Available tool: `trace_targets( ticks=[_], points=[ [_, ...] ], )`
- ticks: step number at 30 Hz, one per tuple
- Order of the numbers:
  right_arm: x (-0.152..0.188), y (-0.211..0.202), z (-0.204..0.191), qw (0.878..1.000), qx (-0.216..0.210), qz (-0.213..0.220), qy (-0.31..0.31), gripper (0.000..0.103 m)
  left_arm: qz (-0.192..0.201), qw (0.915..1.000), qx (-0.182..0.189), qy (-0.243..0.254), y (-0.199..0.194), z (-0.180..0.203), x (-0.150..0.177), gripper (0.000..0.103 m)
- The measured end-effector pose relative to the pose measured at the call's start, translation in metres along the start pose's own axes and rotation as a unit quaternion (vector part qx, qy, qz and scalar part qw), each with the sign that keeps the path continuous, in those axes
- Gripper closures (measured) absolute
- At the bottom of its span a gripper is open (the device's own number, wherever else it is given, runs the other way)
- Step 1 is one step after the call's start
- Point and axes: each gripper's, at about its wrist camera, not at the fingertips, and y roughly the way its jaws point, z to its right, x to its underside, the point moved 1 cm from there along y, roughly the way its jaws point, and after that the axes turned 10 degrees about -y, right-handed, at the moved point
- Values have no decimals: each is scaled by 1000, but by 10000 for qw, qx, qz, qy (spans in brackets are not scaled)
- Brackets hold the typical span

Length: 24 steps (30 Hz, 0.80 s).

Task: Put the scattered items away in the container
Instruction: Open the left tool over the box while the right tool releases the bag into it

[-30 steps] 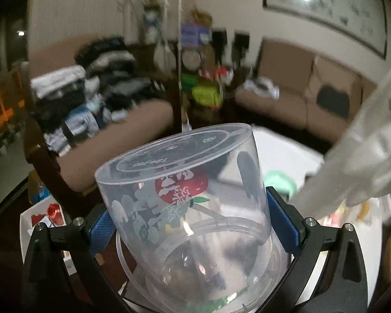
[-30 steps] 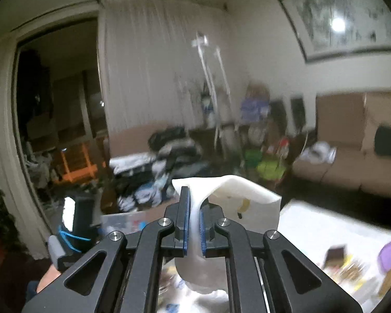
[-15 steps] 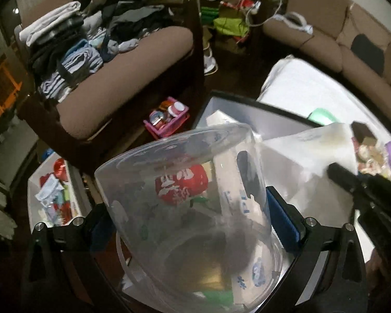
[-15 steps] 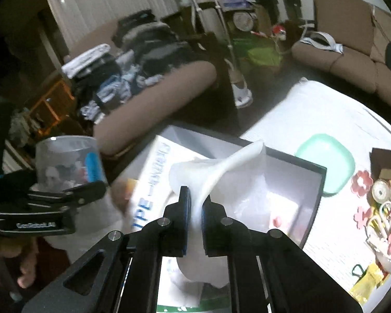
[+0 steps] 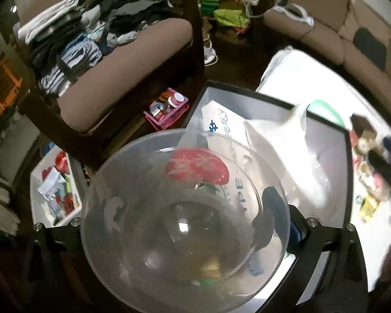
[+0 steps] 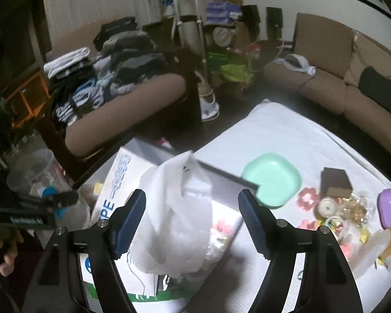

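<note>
My left gripper (image 5: pixel 185 227) is shut on a clear plastic cup (image 5: pixel 185 208) with a red print, held over the near left end of the dark-rimmed box (image 5: pixel 323 120). In the right wrist view the cup (image 6: pixel 36 172) shows at the far left. My right gripper (image 6: pixel 193 221) is open, its jaws wide apart above a white plastic bag (image 6: pixel 177 214) that lies in the box (image 6: pixel 221 174) beside a white carton (image 6: pixel 120 182). The bag also shows in the left wrist view (image 5: pixel 286 161).
On the white cloth (image 6: pixel 286 135) lie a green plate (image 6: pixel 271 180), a brown box (image 6: pixel 336 182), a purple case (image 6: pixel 388 208) and several small trinkets (image 6: pixel 333 216). A sofa with folded clothes (image 5: pixel 91 39) stands behind; a pink basket (image 5: pixel 166 107) and white tray (image 5: pixel 54 190) sit on the floor.
My right gripper opened and let go of the white bag, which now rests in the box. My left gripper tipped down with the cup toward the box.
</note>
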Motion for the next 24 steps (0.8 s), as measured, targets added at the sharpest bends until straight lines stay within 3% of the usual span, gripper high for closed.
trace_targets(
  ticks=[7, 10, 15, 17, 19, 21, 24],
  points=[
    [5, -17, 22, 9998, 10, 90, 174, 27, -112, 9999, 45, 13, -17, -3, 3, 0],
    [15, -27, 32, 9998, 116, 62, 127, 27, 73, 9998, -156, -65, -43, -14, 6, 0],
    [48, -56, 63, 9992, 339, -57, 209, 27, 586, 9976, -168, -332, -94, -31, 8, 0],
    [71, -79, 83, 9985, 310, -38, 446, 26, 909, 9952, 131, -327, -120, -27, 10, 0],
    [95, -105, 106, 9967, 376, 30, 713, 26, 1208, 9900, 725, -49, -143, -6, 12, 0],
    [117, -132, 129, 9936, 650, 26, 925, 25, 1264, 9827, 1291, 417, -152, 28, 16, 0],
    [155, -175, 168, 9845, 1229, -19, 1249, 22, 1169, 9692, 1843, 1142, -152, 88, 26, 0]
  ],
)
